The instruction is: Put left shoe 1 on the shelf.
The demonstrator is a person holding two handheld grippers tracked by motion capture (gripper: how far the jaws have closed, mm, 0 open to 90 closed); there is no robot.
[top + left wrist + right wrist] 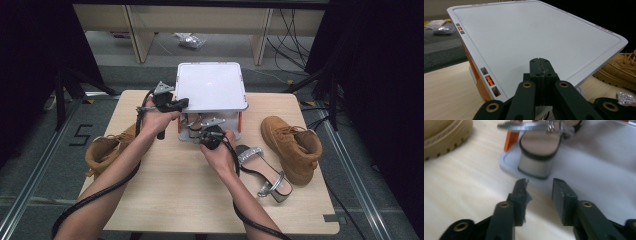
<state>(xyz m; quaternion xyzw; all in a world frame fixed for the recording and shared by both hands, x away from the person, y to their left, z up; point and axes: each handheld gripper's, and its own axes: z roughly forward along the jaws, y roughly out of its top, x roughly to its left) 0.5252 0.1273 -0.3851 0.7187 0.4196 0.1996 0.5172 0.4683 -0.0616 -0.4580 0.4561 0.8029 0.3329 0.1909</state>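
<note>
A white two-level shoe rack with orange posts stands at the table's far middle. My left gripper is shut with nothing in it, its closed jaws lying over the front-left corner of the rack's top panel. My right gripper is open in front of the lower shelf. Its jaws are apart and hold nothing, just short of the block heel of a silver-strapped sandal that stands on that shelf. The matching sandal lies on the table to the right of my right hand.
One tan boot lies at the table's right side and another tan boot at its left edge, partly behind my left forearm. Cables trail from both grippers over the table's near half. Desk legs and wires stand beyond the table.
</note>
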